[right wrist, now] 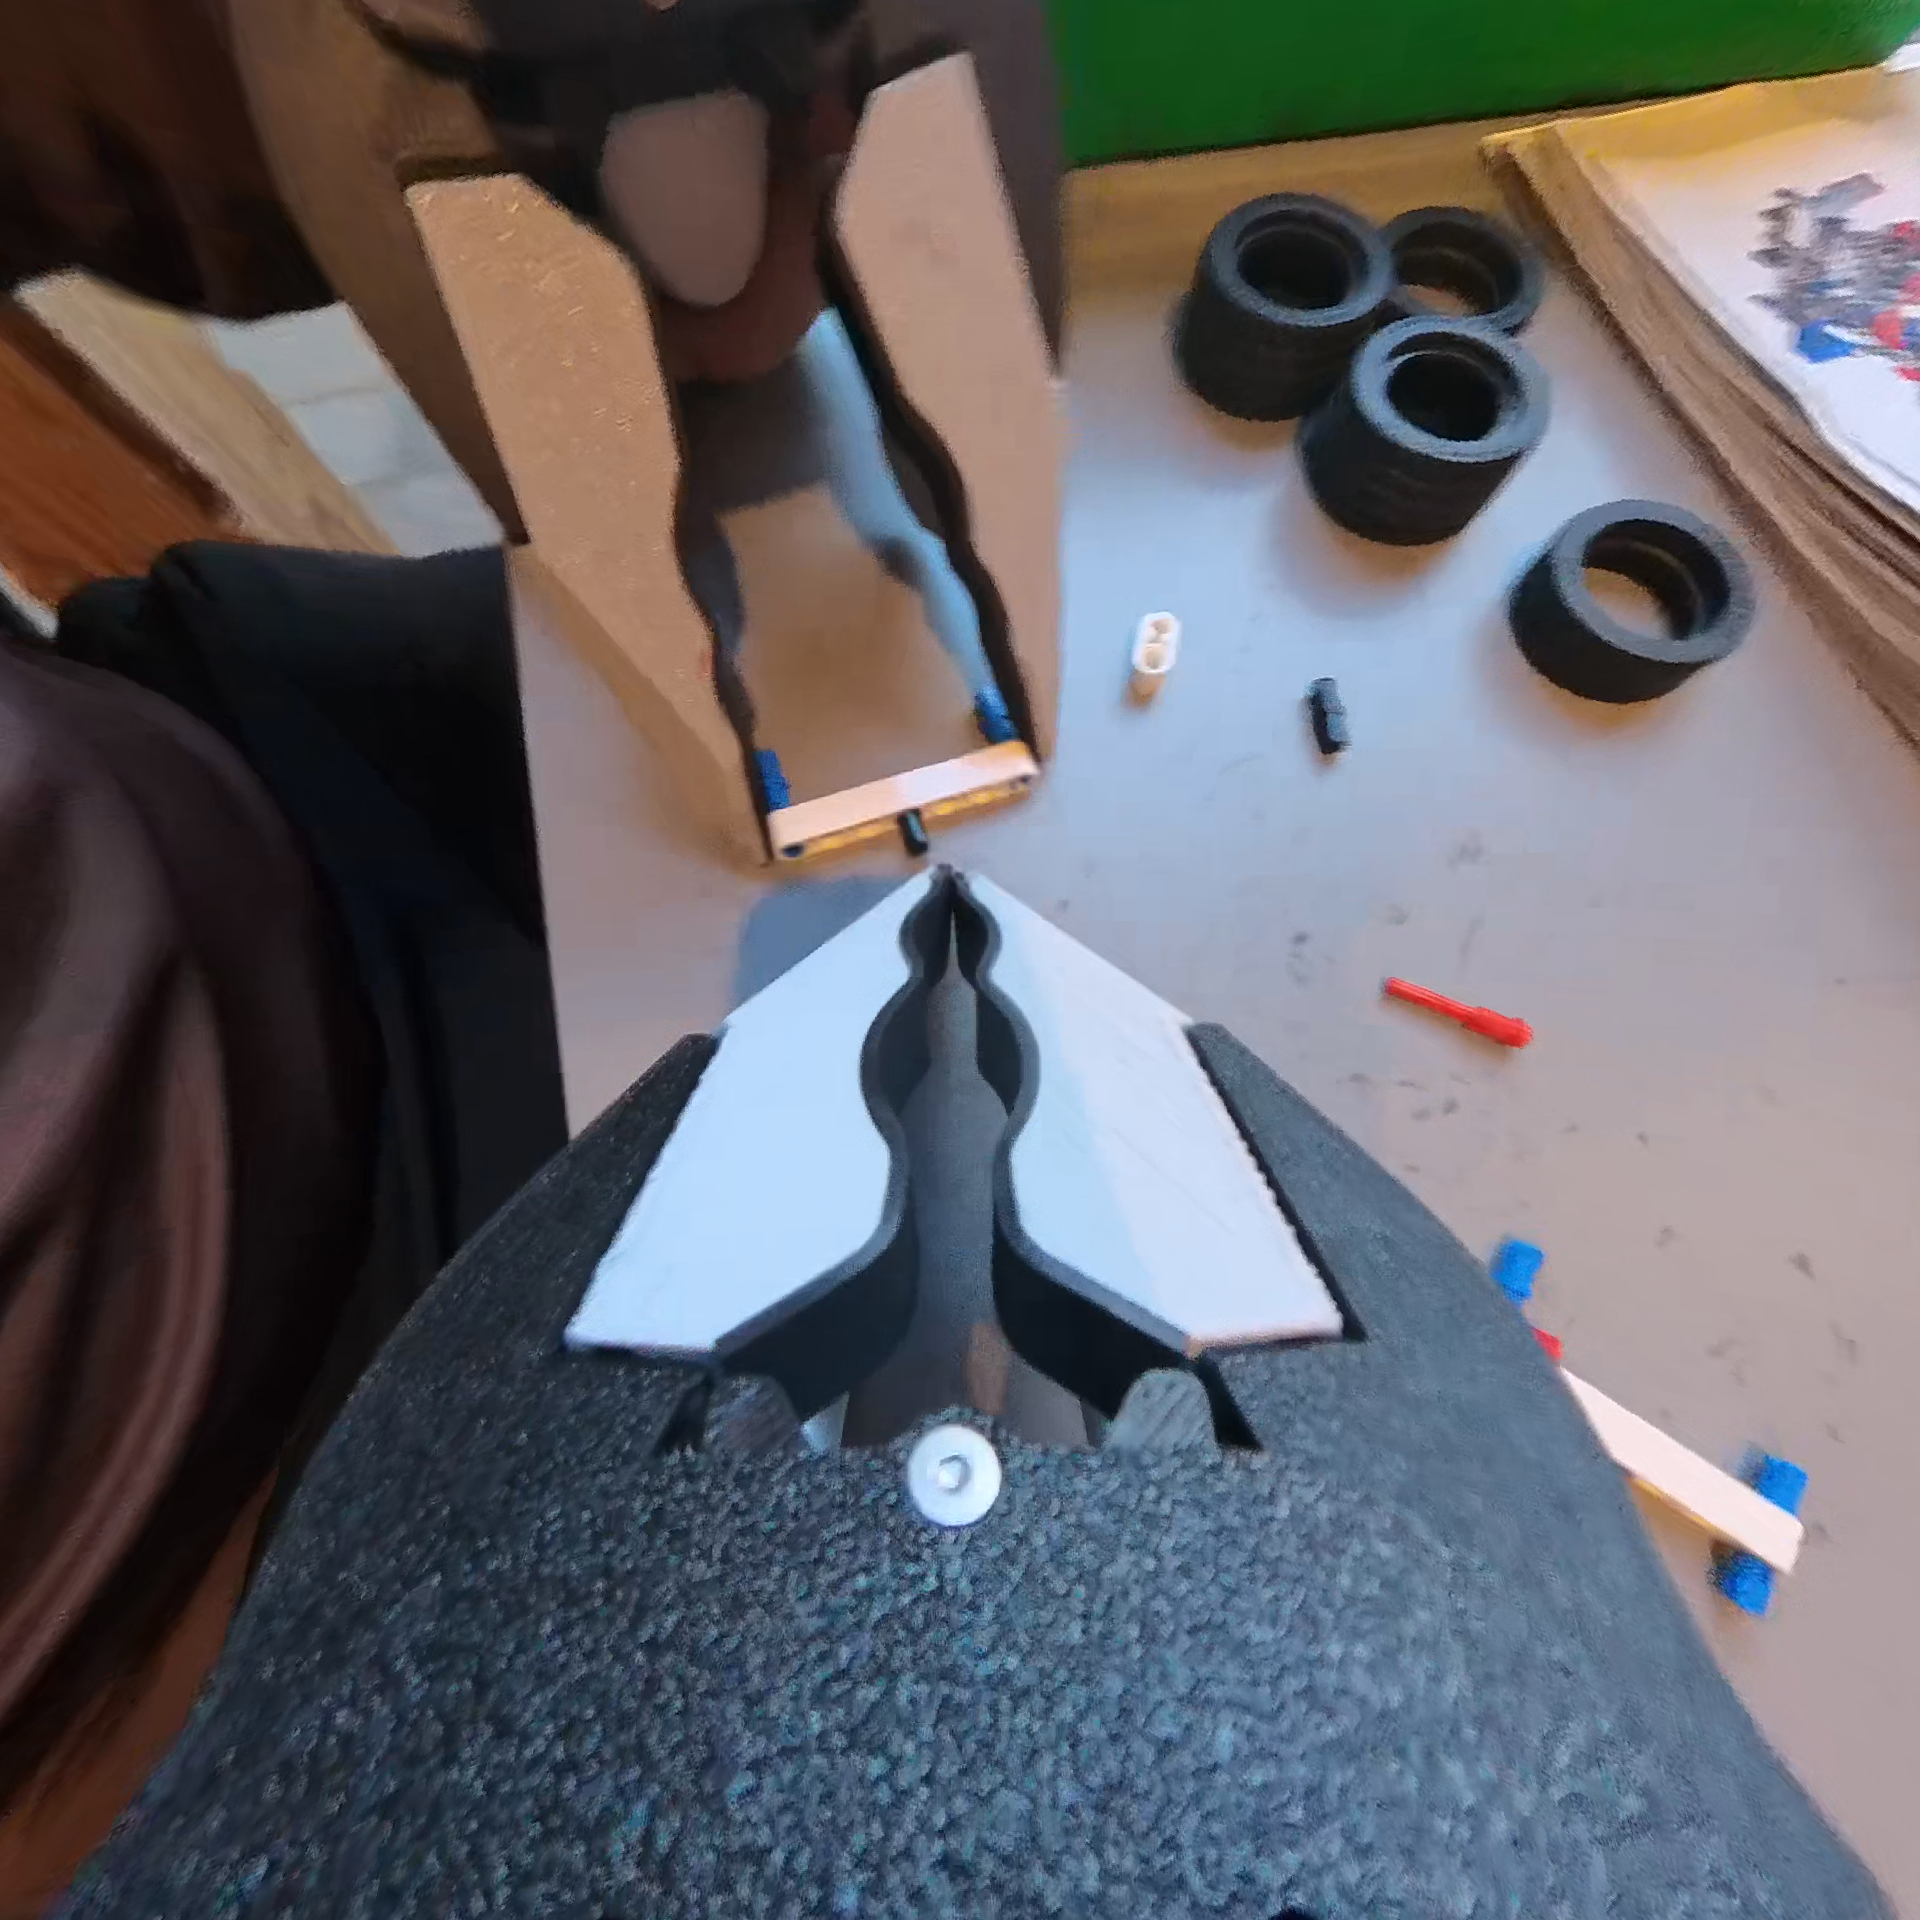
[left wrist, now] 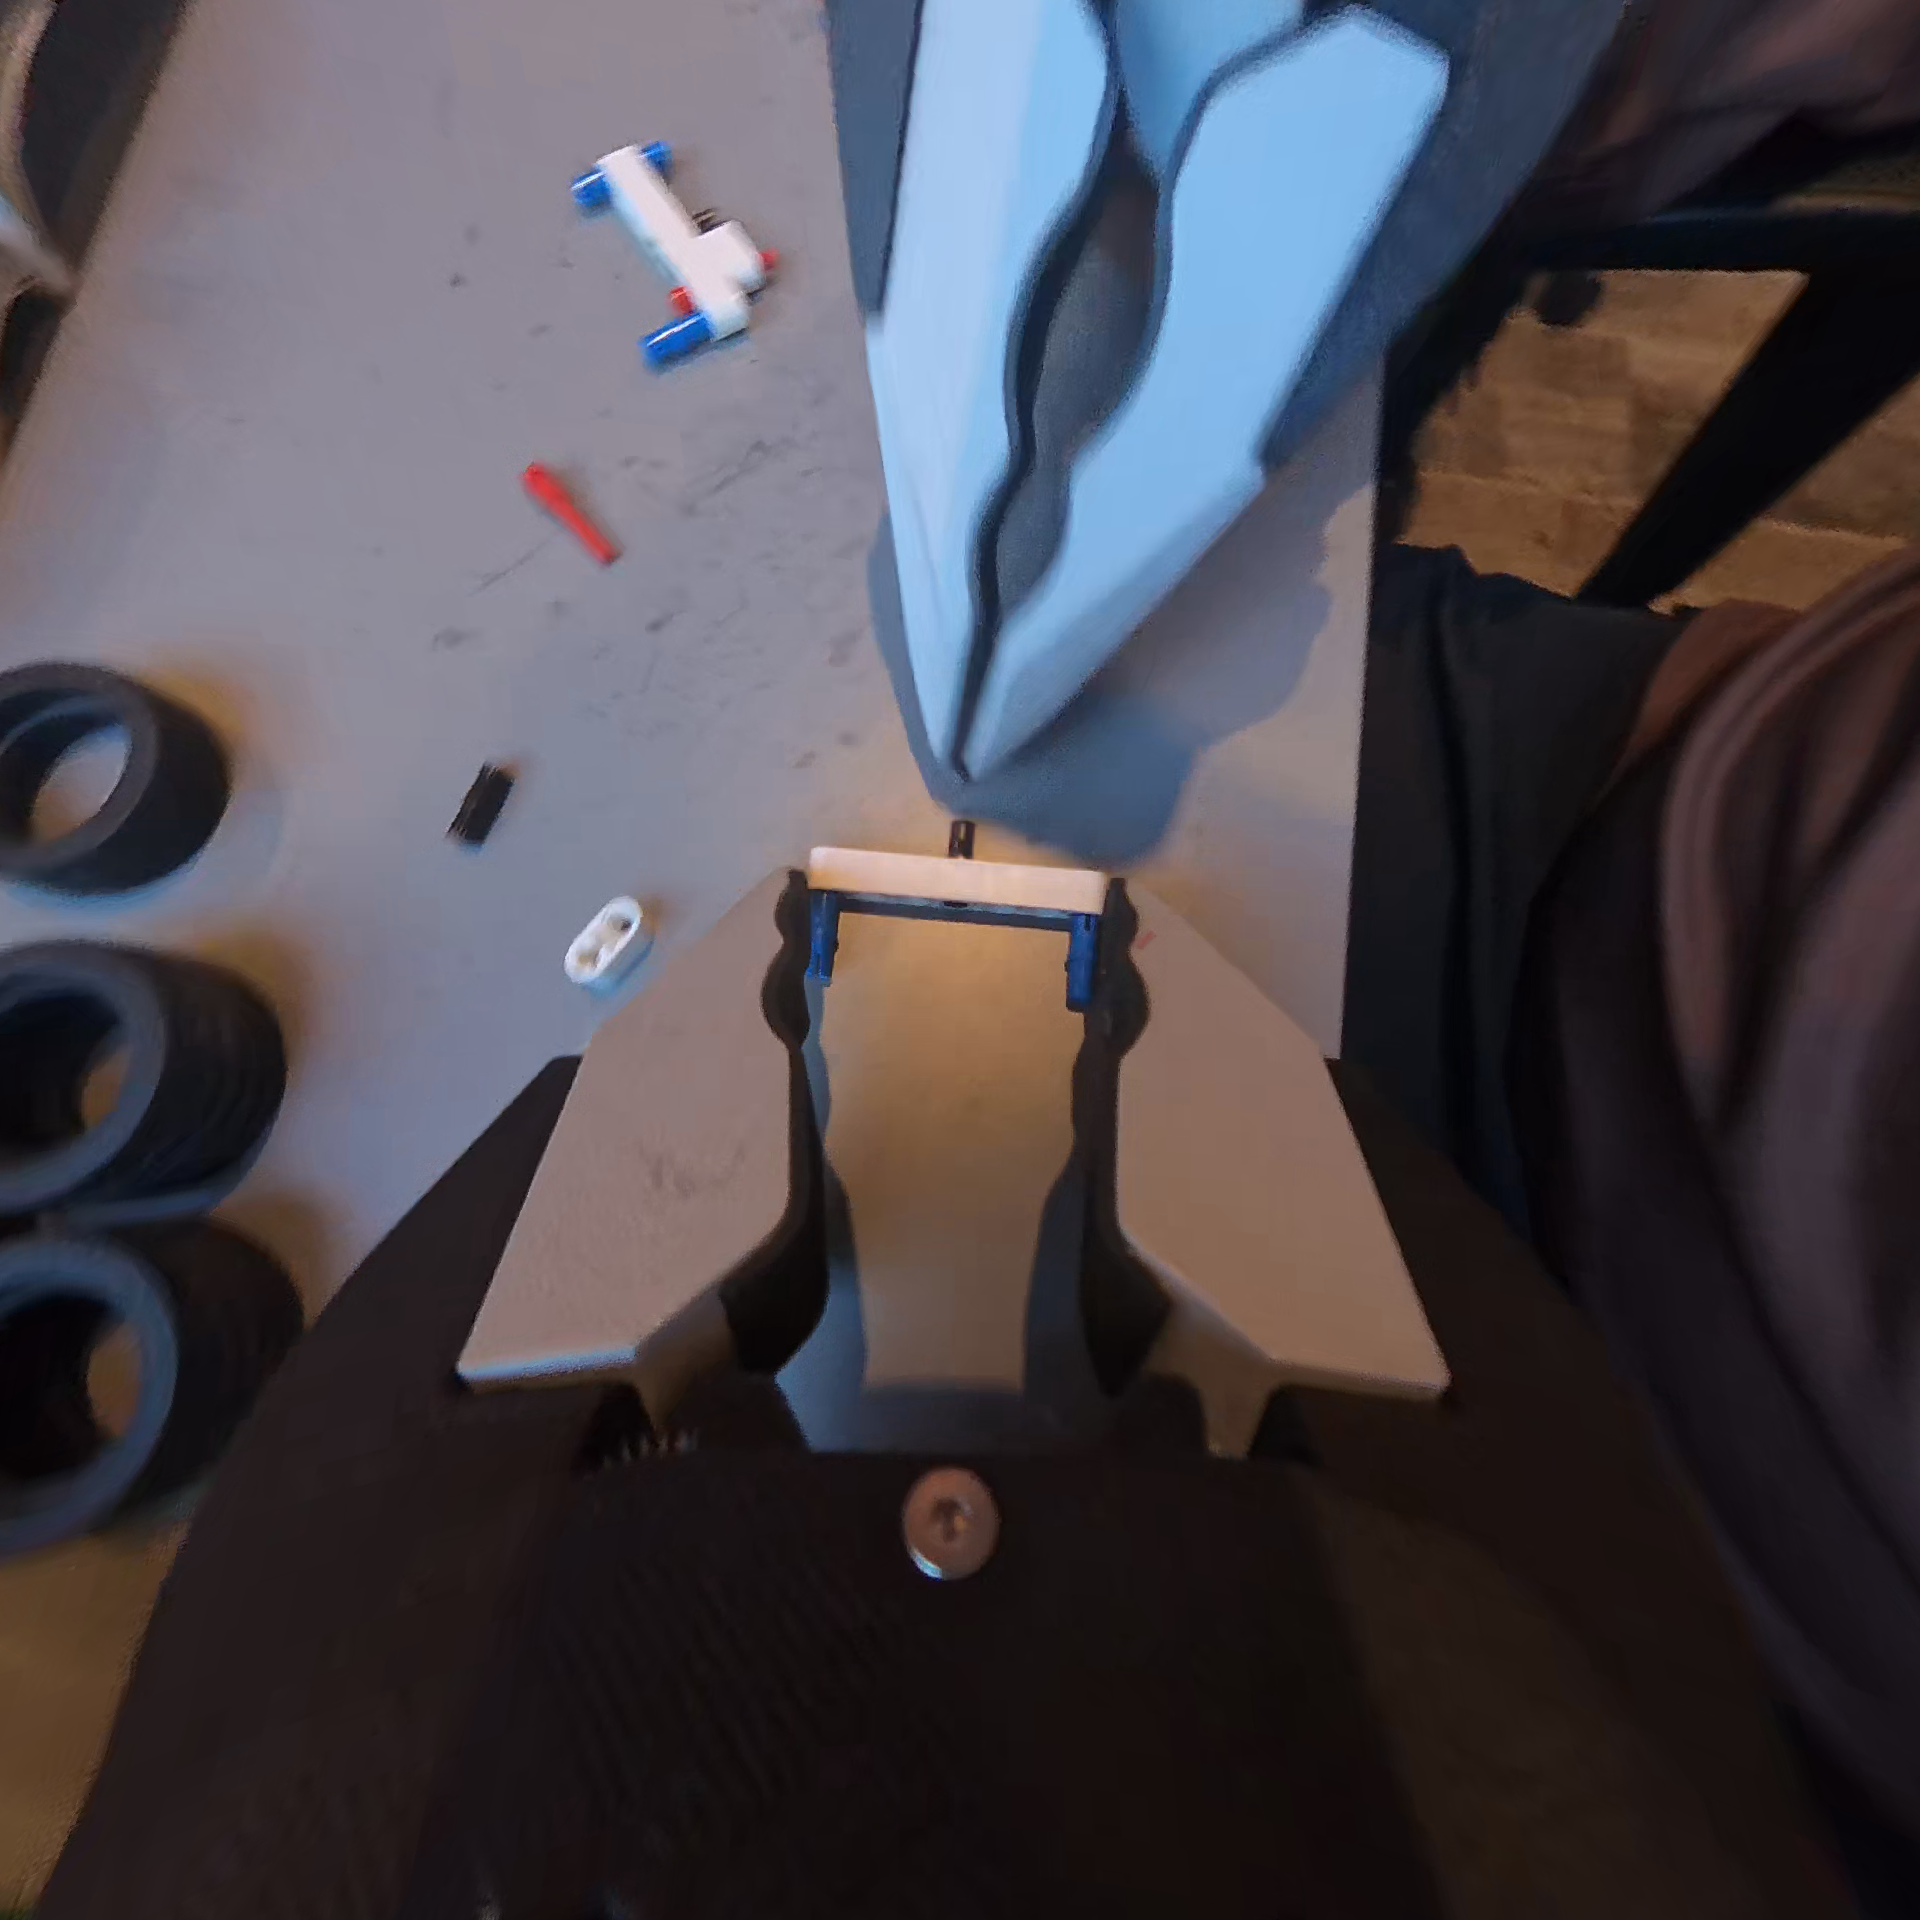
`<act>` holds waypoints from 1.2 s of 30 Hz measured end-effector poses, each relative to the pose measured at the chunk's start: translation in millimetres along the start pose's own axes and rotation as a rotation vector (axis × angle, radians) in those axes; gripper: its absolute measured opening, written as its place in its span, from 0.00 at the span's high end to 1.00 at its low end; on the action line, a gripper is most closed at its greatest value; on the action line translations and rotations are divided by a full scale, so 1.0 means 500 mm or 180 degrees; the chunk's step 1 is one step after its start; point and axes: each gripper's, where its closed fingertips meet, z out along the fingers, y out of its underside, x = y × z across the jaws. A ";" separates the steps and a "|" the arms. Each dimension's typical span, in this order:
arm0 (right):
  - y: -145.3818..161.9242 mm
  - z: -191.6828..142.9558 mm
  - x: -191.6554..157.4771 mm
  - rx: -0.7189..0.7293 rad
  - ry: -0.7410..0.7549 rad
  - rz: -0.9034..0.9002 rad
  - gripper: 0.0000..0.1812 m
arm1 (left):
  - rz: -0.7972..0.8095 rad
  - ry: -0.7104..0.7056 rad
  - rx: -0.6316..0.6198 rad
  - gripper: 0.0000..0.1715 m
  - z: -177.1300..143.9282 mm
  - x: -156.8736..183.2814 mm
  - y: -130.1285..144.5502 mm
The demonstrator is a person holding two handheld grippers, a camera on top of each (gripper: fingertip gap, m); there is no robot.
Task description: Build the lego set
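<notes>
My left gripper (left wrist: 956,914) is shut on a white beam (left wrist: 956,875), pads pressing at its two ends beside the blue pins (left wrist: 821,935). A black pin (left wrist: 961,836) sticks out of the middle of the beam's far side. My right gripper (right wrist: 945,881) is shut with its tips together, and I see nothing between them. Its tips sit just short of the black pin (right wrist: 912,831). The right wrist view shows the left gripper (right wrist: 899,805) holding the beam (right wrist: 914,784) low over the grey table (right wrist: 1299,935). The left wrist view shows the right gripper (left wrist: 961,769) pointing down at the pin.
Black tyres lie at the left (left wrist: 94,779) and far right (right wrist: 1423,447). A loose black pin (right wrist: 1325,715), a small white link (right wrist: 1153,644), a red axle (right wrist: 1455,1013) and a white beam assembly (right wrist: 1683,1475) lie on the table. A booklet (right wrist: 1766,312) lies at the right edge. My left and right fingertips are right by each other.
</notes>
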 end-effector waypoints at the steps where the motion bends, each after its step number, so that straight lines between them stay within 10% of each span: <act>1: -0.005 -0.005 0.012 0.0077 0.0058 0.0096 1.00 | -0.0052 -0.0055 0.0000 0.68 -0.005 -0.003 0.005; 16: -0.032 0.021 0.130 0.0078 0.0651 0.0205 0.92 | -0.0369 -0.0424 0.0035 0.68 -0.068 -0.040 0.063; 36: -0.042 0.067 0.156 -0.0103 0.0230 0.0253 0.89 | -0.0435 -0.0336 0.0075 0.69 -0.067 -0.044 0.061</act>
